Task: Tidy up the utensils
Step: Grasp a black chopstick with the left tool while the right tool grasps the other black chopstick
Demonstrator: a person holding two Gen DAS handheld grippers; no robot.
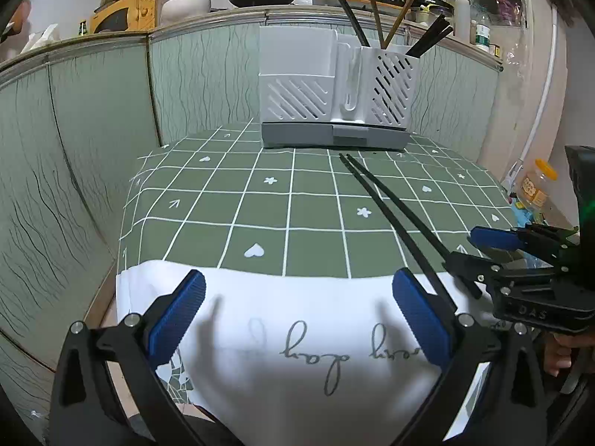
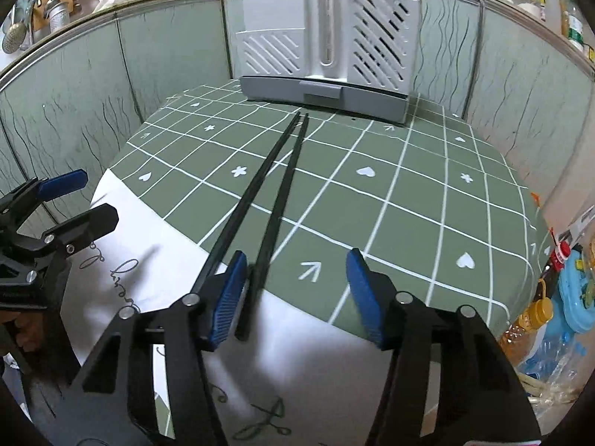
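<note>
Green tablecloth [image 2: 409,193]; right gripper [image 2: 297,293] agape around chopsticks [image 2: 275,186]

Can't really see where the 2 black chopsticks [image 1: 386,212] end in the left wrist view, their near ends slip behind the left gripper's [image 1: 299,319] right finger. The utensil holder [image 2: 323,48] gets chopped off by the top edge in the right wrist view. Stuff on the back counter [image 1: 208,11] is too small and warped to identify.
</note>
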